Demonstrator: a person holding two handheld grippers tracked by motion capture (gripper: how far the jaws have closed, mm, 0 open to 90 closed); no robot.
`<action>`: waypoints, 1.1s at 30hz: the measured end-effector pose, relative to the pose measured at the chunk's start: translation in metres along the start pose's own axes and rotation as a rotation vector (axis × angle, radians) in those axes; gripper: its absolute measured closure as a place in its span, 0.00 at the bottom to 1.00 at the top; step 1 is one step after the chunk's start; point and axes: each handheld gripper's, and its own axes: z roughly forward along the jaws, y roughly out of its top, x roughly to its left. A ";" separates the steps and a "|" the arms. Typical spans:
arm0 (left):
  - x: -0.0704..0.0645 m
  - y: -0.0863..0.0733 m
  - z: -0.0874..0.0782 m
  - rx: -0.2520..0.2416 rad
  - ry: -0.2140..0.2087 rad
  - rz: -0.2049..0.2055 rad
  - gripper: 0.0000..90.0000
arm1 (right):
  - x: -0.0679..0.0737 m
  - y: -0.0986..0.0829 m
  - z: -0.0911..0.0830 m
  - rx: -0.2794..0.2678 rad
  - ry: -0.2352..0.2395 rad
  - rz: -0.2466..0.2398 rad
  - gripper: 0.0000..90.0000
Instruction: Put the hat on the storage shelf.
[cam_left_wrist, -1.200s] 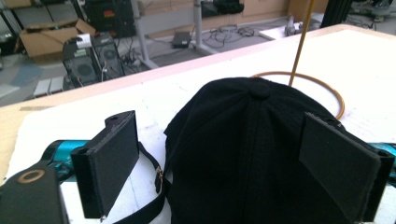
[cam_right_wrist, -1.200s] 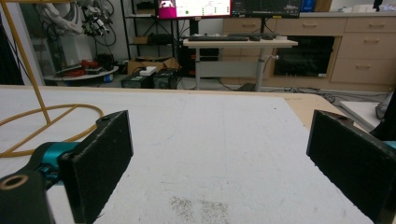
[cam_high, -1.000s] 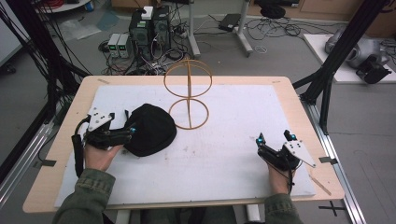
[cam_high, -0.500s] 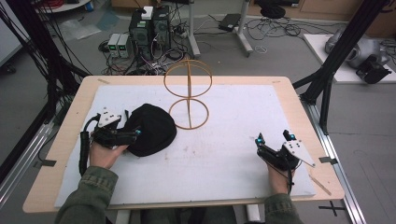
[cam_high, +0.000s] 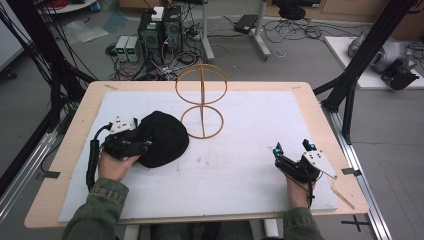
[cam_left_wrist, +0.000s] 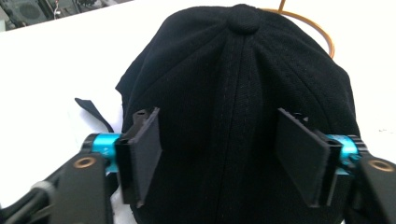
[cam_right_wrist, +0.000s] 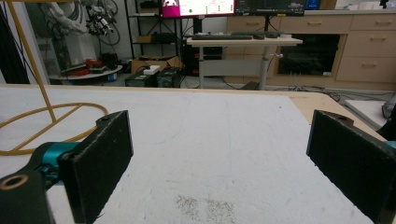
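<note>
Black cap (cam_high: 162, 138) sits on the white-covered worktop (cam_high: 260, 130), left of centre, right next to the base ring of the wire stand (cam_high: 201, 107). Left gripper (cam_high: 137, 145) is up against the cap's near side; in the left gripper view its jaws are spread wide on either side of the crown, not pinching it. Right gripper (cam_high: 292, 150) rests well apart on the right side of the worktop, jaws wide apart with nothing between them.
</note>
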 end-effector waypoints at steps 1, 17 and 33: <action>0.000 0.000 0.000 -0.002 0.001 -0.006 0.43 | 0.000 0.000 0.000 -0.001 0.001 0.000 0.07; -0.004 -0.002 -0.001 -0.044 -0.053 0.039 0.97 | 0.000 0.000 0.000 -0.009 0.008 -0.001 0.07; -0.007 0.000 -0.017 -0.139 -0.023 0.038 0.97 | 0.000 0.000 -0.001 -0.008 0.011 -0.005 0.07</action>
